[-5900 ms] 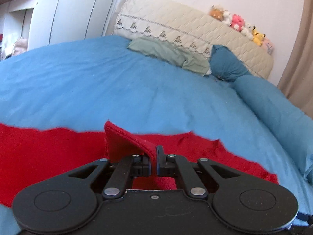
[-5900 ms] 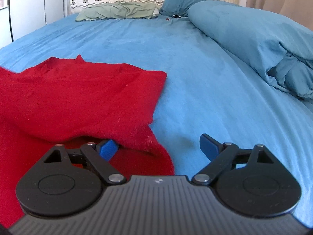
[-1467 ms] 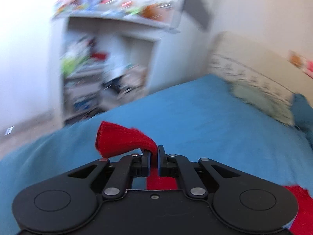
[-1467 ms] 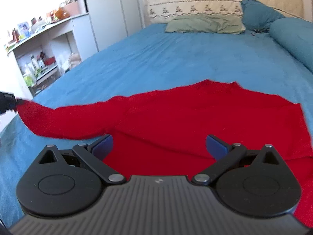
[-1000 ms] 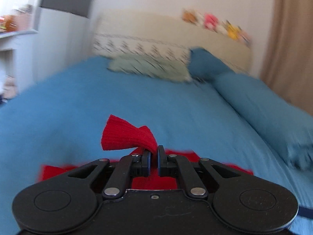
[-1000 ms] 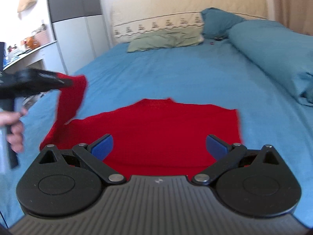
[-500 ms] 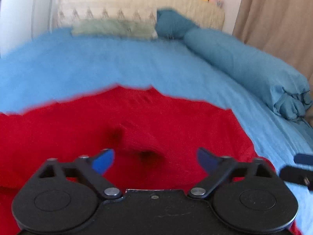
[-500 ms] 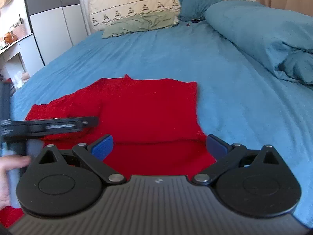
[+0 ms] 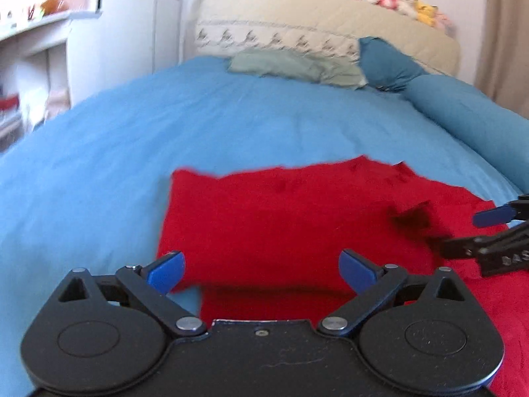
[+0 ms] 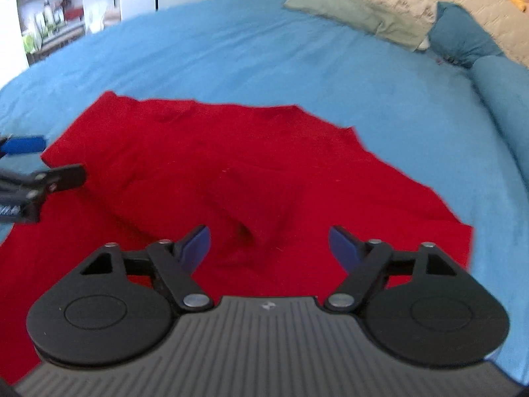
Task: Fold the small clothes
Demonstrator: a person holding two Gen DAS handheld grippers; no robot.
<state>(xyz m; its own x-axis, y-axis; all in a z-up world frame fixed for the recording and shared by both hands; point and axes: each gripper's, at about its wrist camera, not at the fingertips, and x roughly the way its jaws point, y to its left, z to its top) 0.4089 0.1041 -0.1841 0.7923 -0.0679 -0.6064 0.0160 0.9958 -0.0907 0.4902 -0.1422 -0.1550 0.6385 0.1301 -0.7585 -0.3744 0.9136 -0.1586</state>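
A red knit garment (image 9: 291, 218) lies partly folded on the blue bed sheet (image 9: 132, 152), its left side folded over the body. It also shows in the right wrist view (image 10: 231, 172). My left gripper (image 9: 261, 266) is open and empty, just above the garment's near left edge. My right gripper (image 10: 269, 243) is open and empty, over the garment's middle where a raised wrinkle sits. The right gripper's fingers (image 9: 489, 215) show at the right edge of the left wrist view; the left gripper's fingers (image 10: 23, 145) show at the left edge of the right wrist view.
A rolled blue duvet (image 9: 469, 115) lies along the bed's right side. A green pillow (image 9: 291, 66) and a teal pillow (image 9: 386, 63) lie by the beige headboard (image 9: 314, 23) with plush toys on top. White shelves (image 9: 33, 76) stand left of the bed.
My left gripper carried the red sleeve across, opened and let it drop on the garment, then drew back left. My right gripper stayed open and moved over the garment's middle.
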